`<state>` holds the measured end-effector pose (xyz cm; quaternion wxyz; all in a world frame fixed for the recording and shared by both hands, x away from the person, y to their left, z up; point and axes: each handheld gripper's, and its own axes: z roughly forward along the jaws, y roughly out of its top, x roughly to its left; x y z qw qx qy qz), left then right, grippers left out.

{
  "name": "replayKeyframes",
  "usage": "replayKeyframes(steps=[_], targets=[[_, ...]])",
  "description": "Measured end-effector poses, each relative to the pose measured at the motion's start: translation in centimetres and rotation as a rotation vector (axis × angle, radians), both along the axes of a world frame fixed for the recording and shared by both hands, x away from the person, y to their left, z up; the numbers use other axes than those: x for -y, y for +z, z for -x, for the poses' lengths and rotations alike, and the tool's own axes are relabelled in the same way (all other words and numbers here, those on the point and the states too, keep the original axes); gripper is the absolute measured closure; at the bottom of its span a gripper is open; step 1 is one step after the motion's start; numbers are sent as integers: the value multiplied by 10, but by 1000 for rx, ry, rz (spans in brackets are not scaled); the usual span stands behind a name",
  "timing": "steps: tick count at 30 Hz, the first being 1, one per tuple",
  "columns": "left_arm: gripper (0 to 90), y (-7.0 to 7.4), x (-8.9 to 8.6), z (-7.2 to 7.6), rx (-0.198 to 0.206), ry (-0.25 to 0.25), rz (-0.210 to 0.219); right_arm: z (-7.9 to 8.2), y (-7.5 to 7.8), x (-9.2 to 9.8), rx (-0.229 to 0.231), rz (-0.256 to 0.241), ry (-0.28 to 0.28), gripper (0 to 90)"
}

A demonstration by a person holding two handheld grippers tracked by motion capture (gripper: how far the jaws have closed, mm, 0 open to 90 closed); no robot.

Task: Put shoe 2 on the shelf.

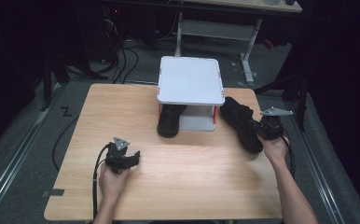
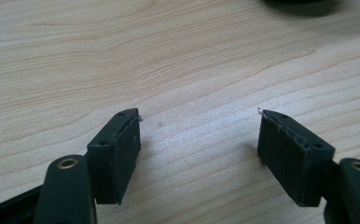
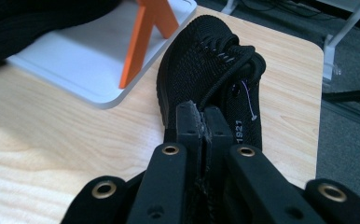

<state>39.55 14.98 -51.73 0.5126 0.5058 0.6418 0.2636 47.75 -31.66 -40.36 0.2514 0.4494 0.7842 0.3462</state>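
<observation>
Table (image 1: 178, 186): light wood-grain top, rounded corners, dark floor and cables around it. Left gripper (image 1: 130, 157) near-left, resting low over bare wood, held in left hand (image 1: 113, 182); cable trailing back off the near edge. Jaws spread wide in left gripper view (image 2: 199, 135), ribbed black pads, nothing between them, just grain underneath. Dark edge of something at far top of that view, too cropped to tell.

Centre-far: small white shelf stand (image 1: 190, 79), flat rectangular top, rounded corners, orange uprights (image 3: 145, 42) and a lower white tray. One black shoe (image 1: 169, 120) tucked under the top on the lower tray, toe poking out toward the near side.

Right: second black shoe (image 1: 241, 123) lying on the table just beside the stand, not touching it as far as visible, heel toward near-right. Knit mesh upper, black laces, white "1921" print inside the collar. Right gripper (image 1: 263, 133), in right hand (image 1: 275, 148), at the heel; jaws clenched on the heel collar (image 3: 205, 122), pads nearly meeting with thin fabric pinched between. Grey triangular plate on top of the gripper.
</observation>
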Motion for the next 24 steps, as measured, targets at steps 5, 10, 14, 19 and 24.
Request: replayKeyframes(steps=[5, 10, 14, 19, 24], targets=[[307, 0, 0, 0, 1, 1, 8, 15, 3, 0, 12, -3, 18, 882], [303, 0, 1, 0, -1, 0, 0, 32, 6, 1, 27, -4, 37, 882], [251, 0, 2, -1, -9, -13, 0, 47, 10, 3, 34, -3, 51, 882], [222, 0, 2, -2, -13, -12, 11, 68, 13, 5, 36, 1, 72, 882], [211, 0, 3, -1, -16, -13, 8, 85, 13, 3, 30, 6, 102, 882]])
